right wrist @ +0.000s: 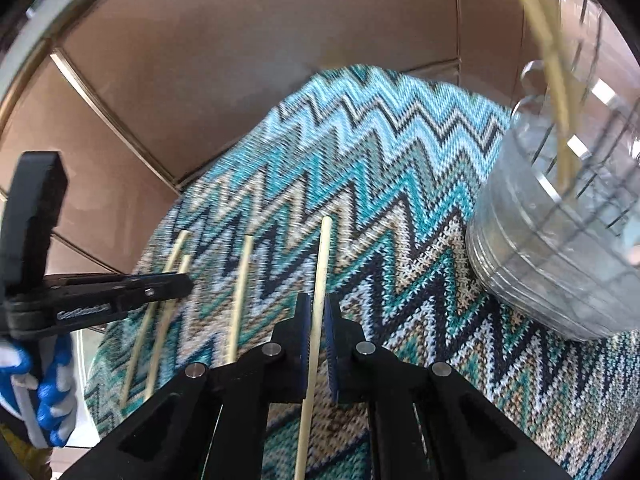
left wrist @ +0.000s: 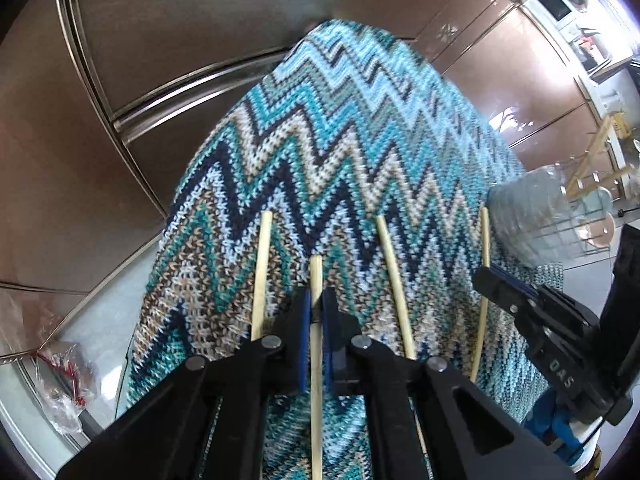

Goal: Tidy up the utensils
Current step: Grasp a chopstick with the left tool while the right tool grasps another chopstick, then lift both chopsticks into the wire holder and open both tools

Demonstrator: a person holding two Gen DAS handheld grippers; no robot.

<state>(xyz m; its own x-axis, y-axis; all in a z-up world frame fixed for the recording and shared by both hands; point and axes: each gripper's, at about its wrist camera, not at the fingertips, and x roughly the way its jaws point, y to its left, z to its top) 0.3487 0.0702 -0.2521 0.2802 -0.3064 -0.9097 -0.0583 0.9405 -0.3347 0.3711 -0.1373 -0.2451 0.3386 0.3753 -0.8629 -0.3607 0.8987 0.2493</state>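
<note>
Several pale wooden chopsticks lie on a blue zigzag knitted mat (left wrist: 340,152). My left gripper (left wrist: 316,312) is shut on one chopstick (left wrist: 316,276) that runs between its blue pads. Two more chopsticks (left wrist: 262,272) (left wrist: 394,280) lie either side. My right gripper (right wrist: 318,320) is shut on another chopstick (right wrist: 322,256); it shows in the left wrist view (left wrist: 486,276) as well. The left gripper appears at the left of the right wrist view (right wrist: 176,280). A clear plastic holder (right wrist: 560,240) with chopsticks in it stands at the right on the mat.
Brown tiled wall (left wrist: 180,20) rises behind the mat. A crumpled plastic bag (left wrist: 64,384) lies on the counter at the left. A wooden rack (left wrist: 596,160) stands beyond the holder at the right. The mat (right wrist: 400,152) covers most of the work surface.
</note>
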